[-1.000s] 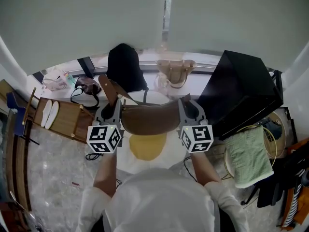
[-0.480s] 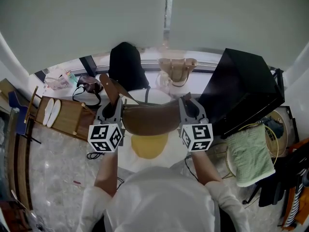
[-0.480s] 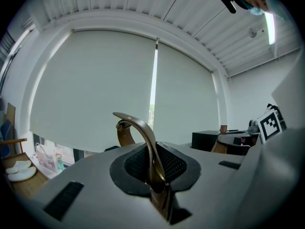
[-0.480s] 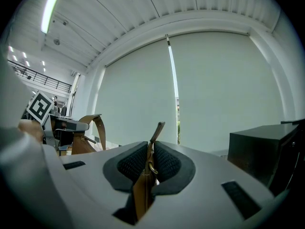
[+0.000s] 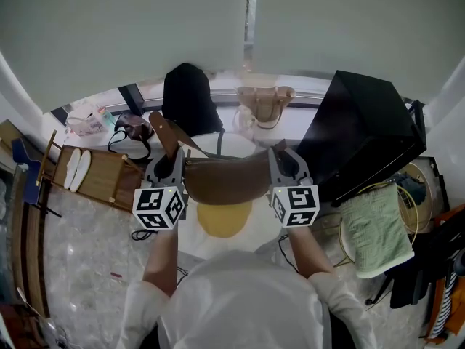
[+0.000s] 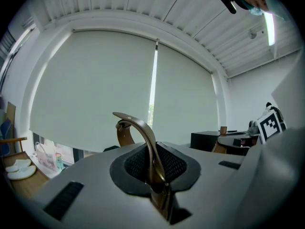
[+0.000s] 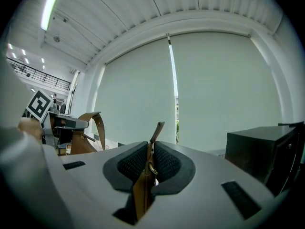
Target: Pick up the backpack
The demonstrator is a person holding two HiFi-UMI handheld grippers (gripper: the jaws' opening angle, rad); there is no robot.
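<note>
My left claw [image 6: 153,168] is clamped on the strap [image 6: 141,130] of the brown bag [image 5: 227,180]. My right claw [image 7: 148,166] is pinched shut on the leather tab [image 7: 156,132] at the bag's other end, with its ring right at the pads. Gripping both ends lets the bag hang level between my claws instead of swinging from one corner. It hangs clear above the white counter [image 5: 236,146], over a yellow thing [image 5: 221,220] lying there. Both claws point level toward the blind [image 5: 145,27]. I judge the lift done, since no part of the bag seems to touch the counter. A black bag [image 5: 190,100] stands well apart by the window.
</note>
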